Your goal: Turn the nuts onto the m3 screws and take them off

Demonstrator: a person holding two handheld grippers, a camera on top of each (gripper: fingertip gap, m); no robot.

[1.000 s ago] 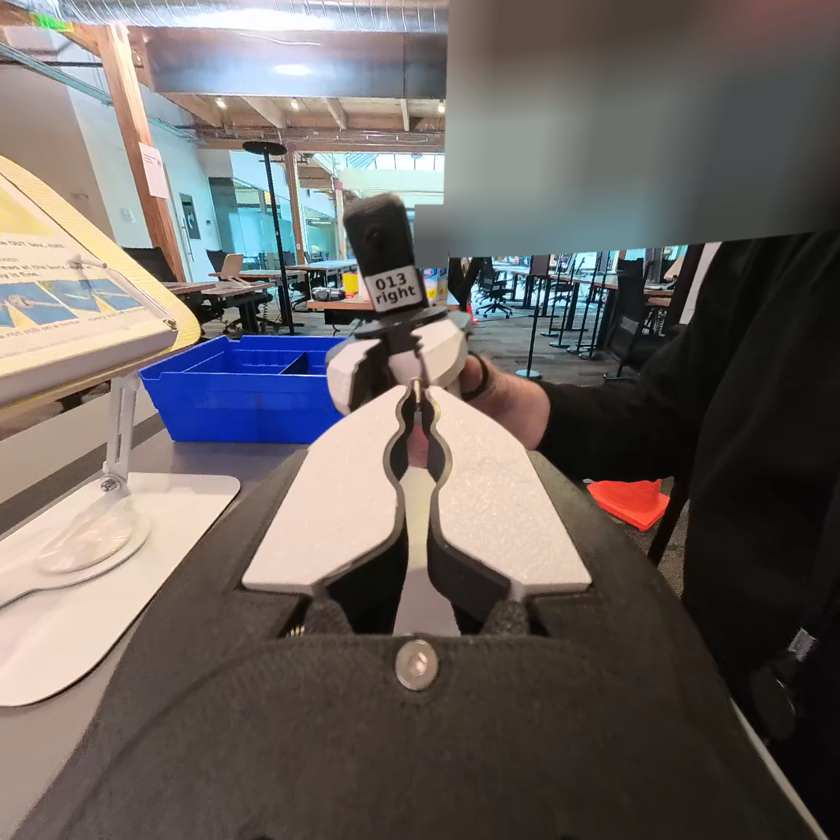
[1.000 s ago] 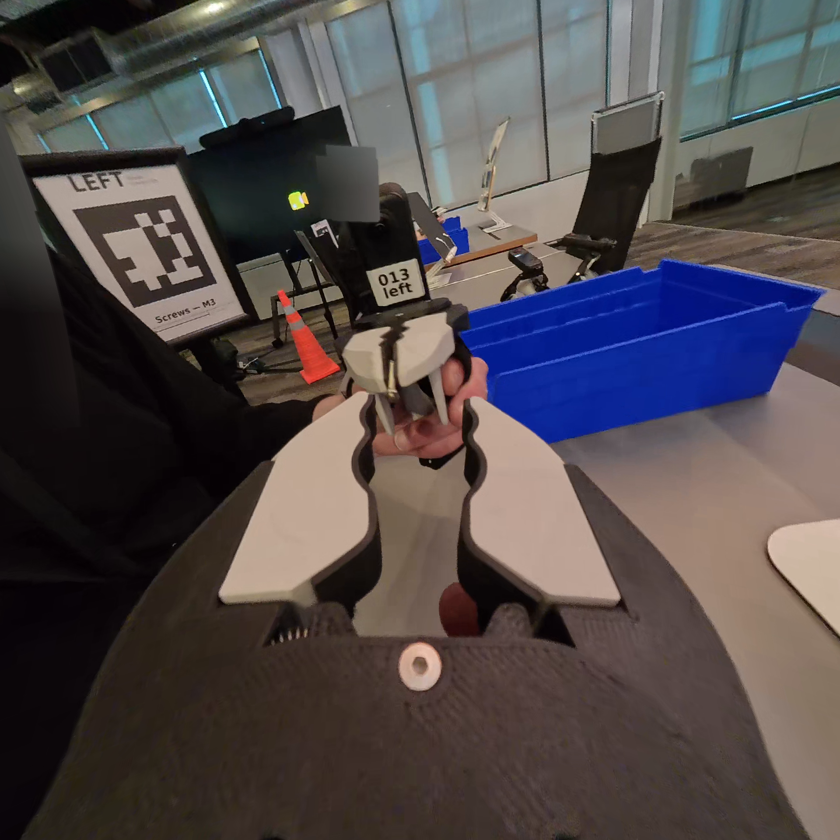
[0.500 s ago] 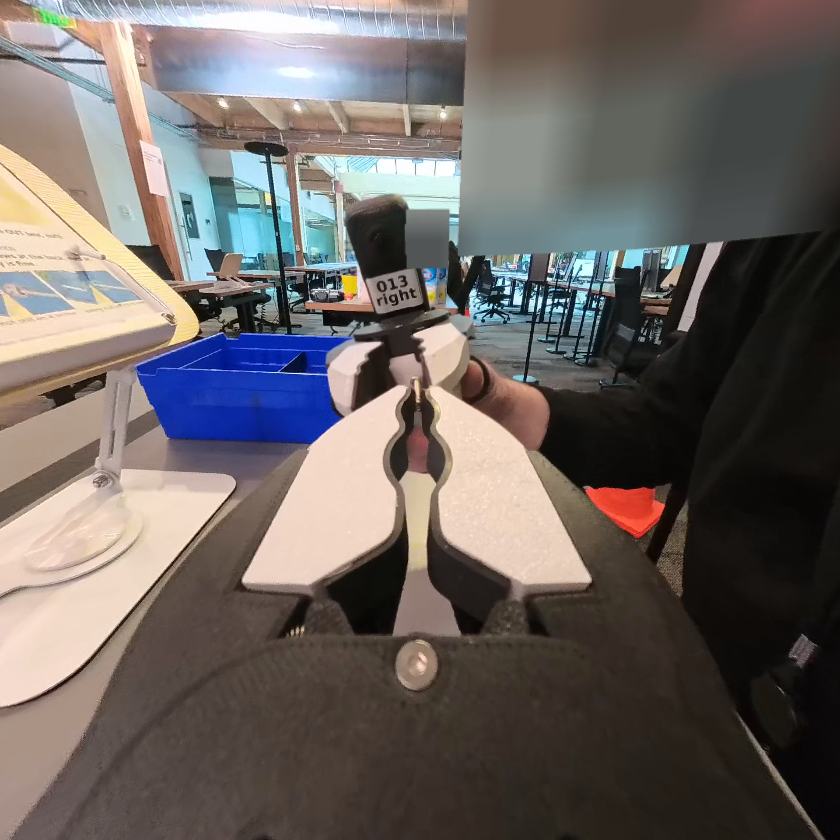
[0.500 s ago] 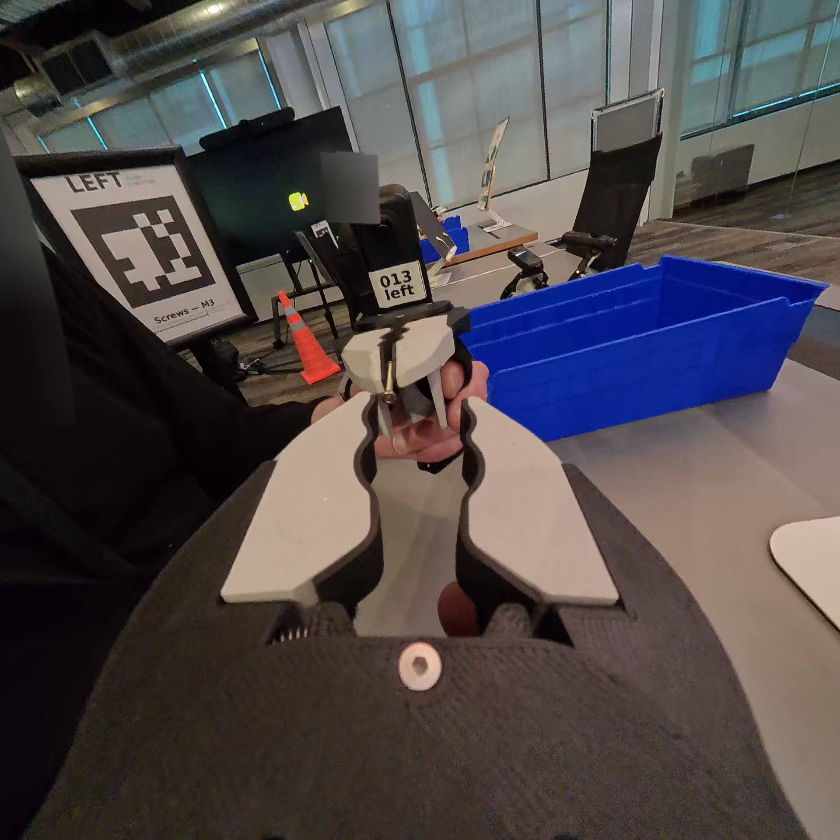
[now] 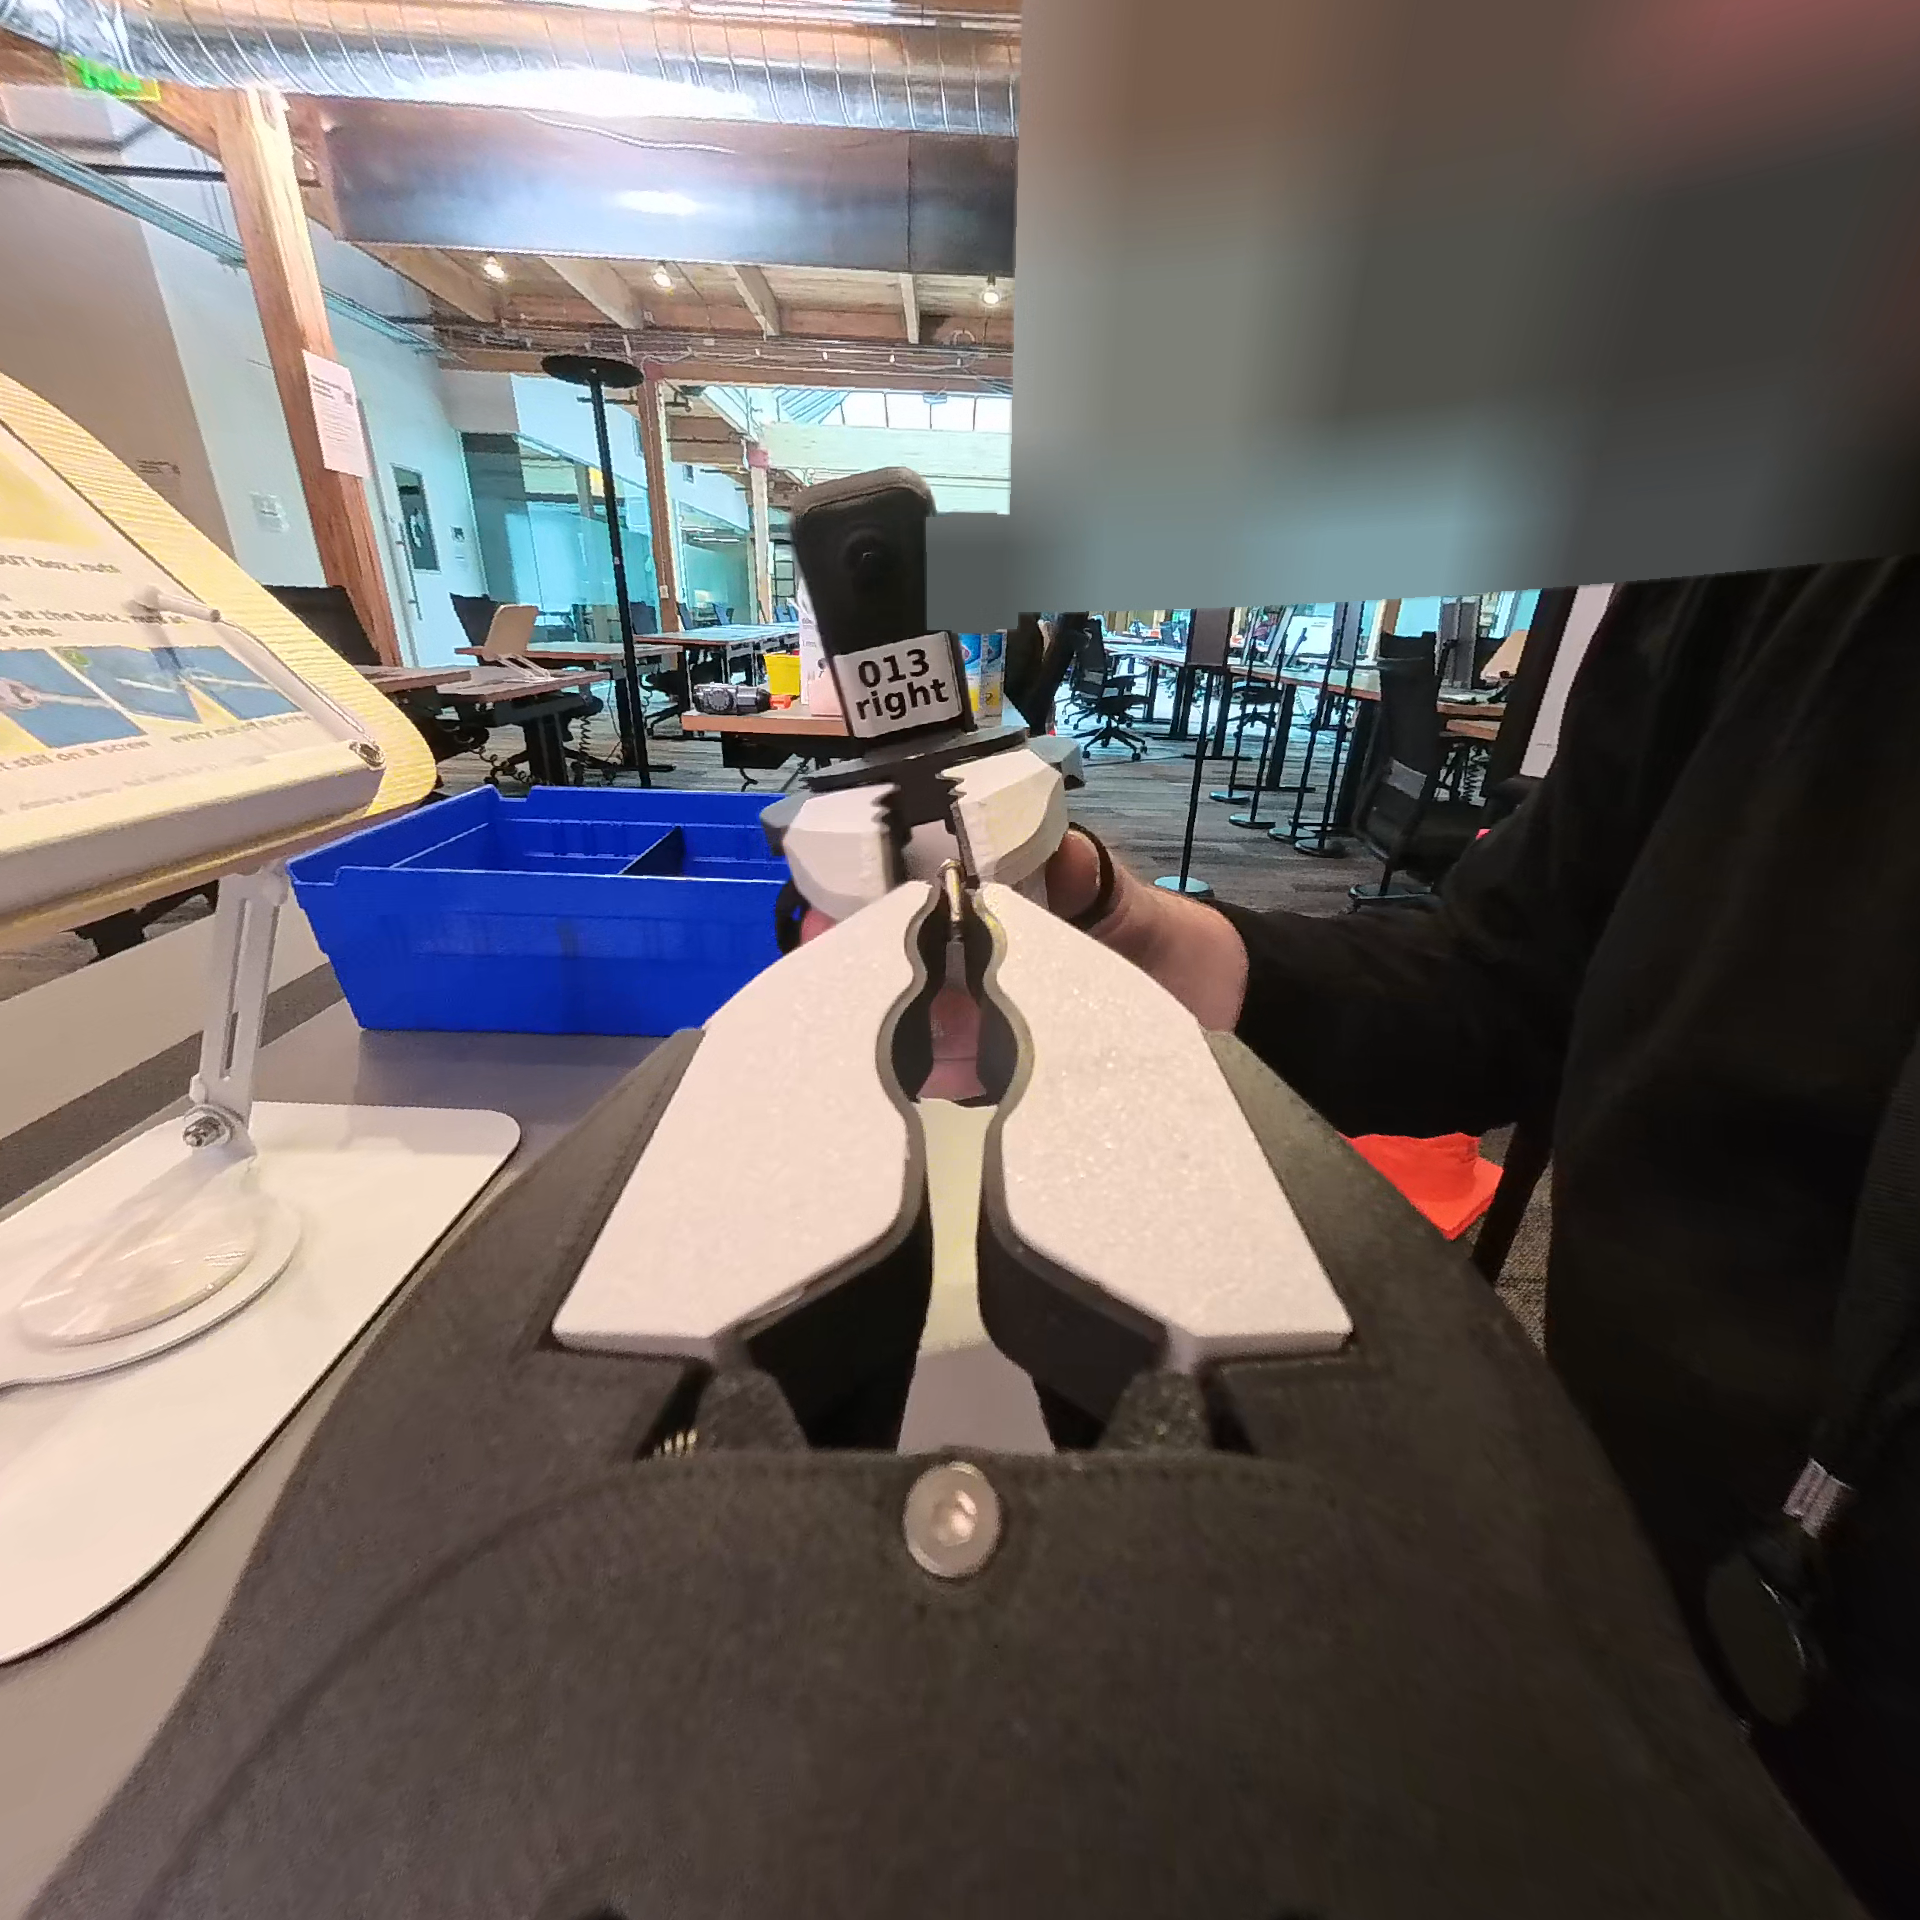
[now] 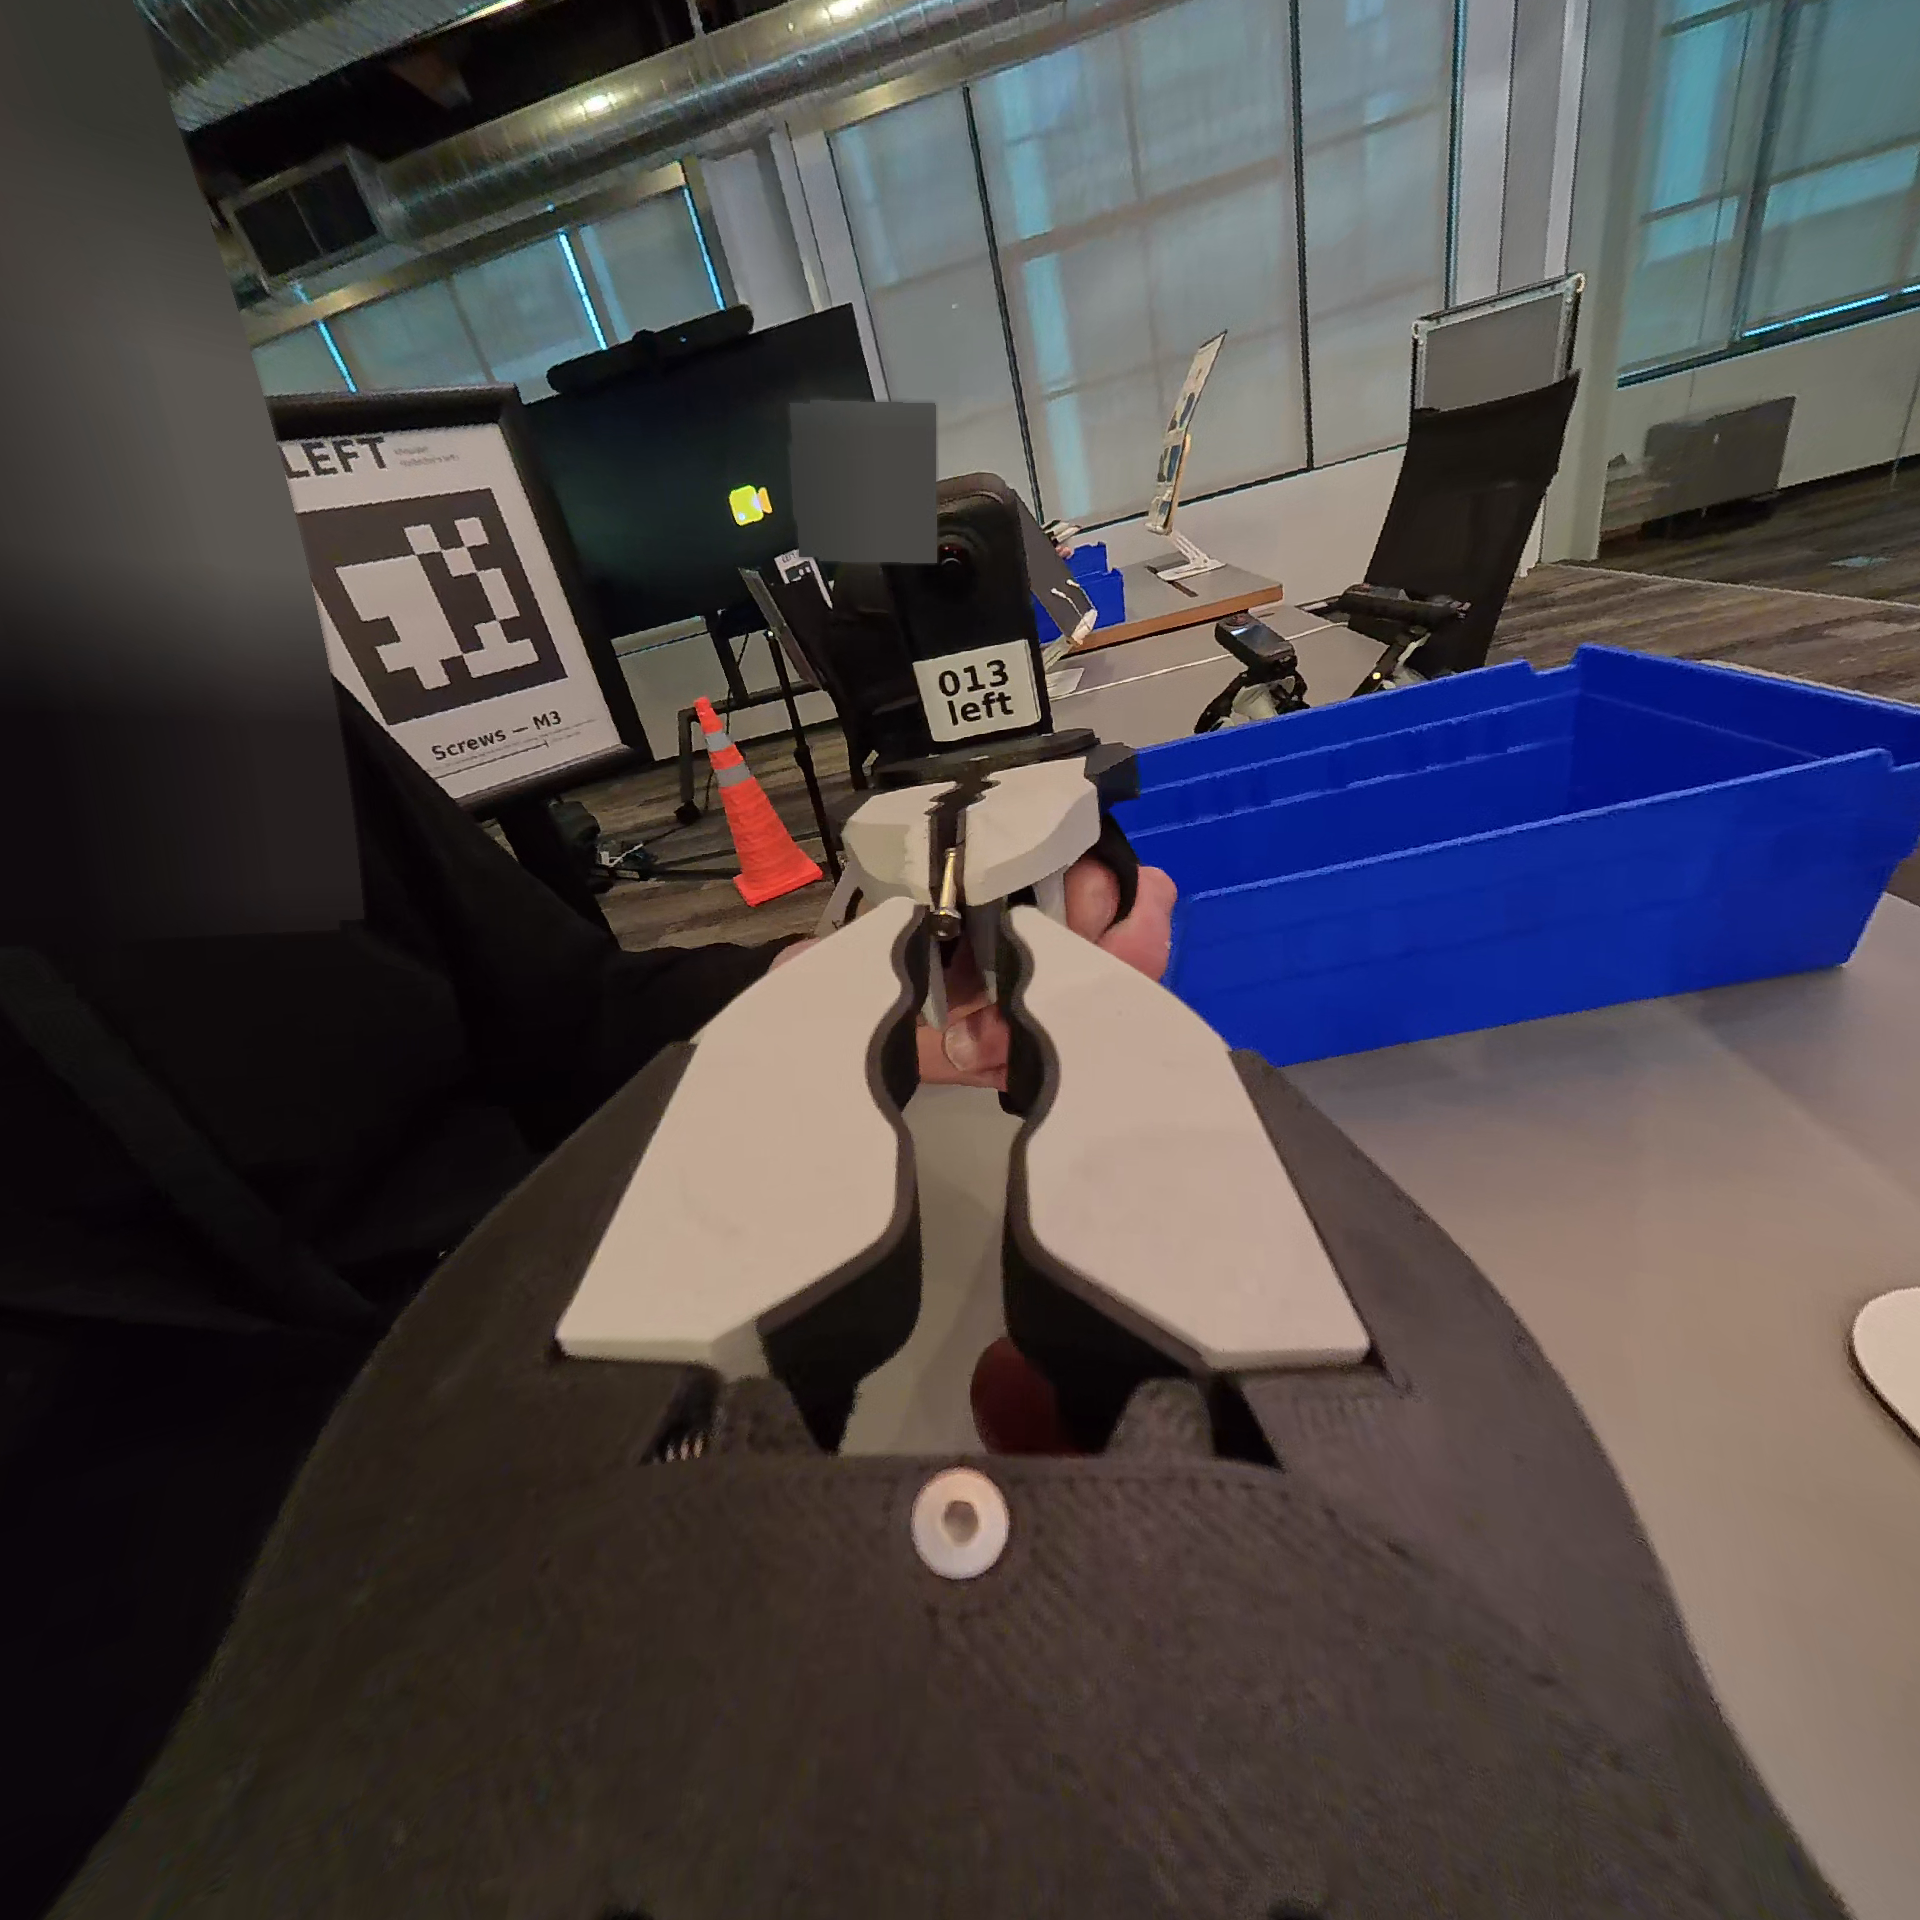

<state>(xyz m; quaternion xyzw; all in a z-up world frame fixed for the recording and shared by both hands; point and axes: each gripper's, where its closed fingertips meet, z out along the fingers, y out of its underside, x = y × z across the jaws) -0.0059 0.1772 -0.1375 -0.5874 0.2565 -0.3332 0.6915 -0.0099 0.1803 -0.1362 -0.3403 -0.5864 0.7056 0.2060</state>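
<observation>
Both grippers are held up above the grey table, tip to tip. My left gripper is shut on a small metal M3 screw. In the right wrist view the left gripper faces me, and the screw sticks out of its tips towards me. My right gripper has its fingers drawn in around the nut on the screw's free end. In the left wrist view the right gripper meets the screw head-on. A person's hands hold both grippers.
A blue bin with compartments stands on the table behind the grippers; it also shows in the left wrist view. A white stand with an instruction sheet rises from a white base at left. A person's black sleeve fills the right. Less than 4 cm separates the two grippers' tips.
My right gripper's fingers were wide apart and have closed in around the nut at the screw's end. The two grippers have come a little closer together. The left gripper has kept its grip on the screw.
</observation>
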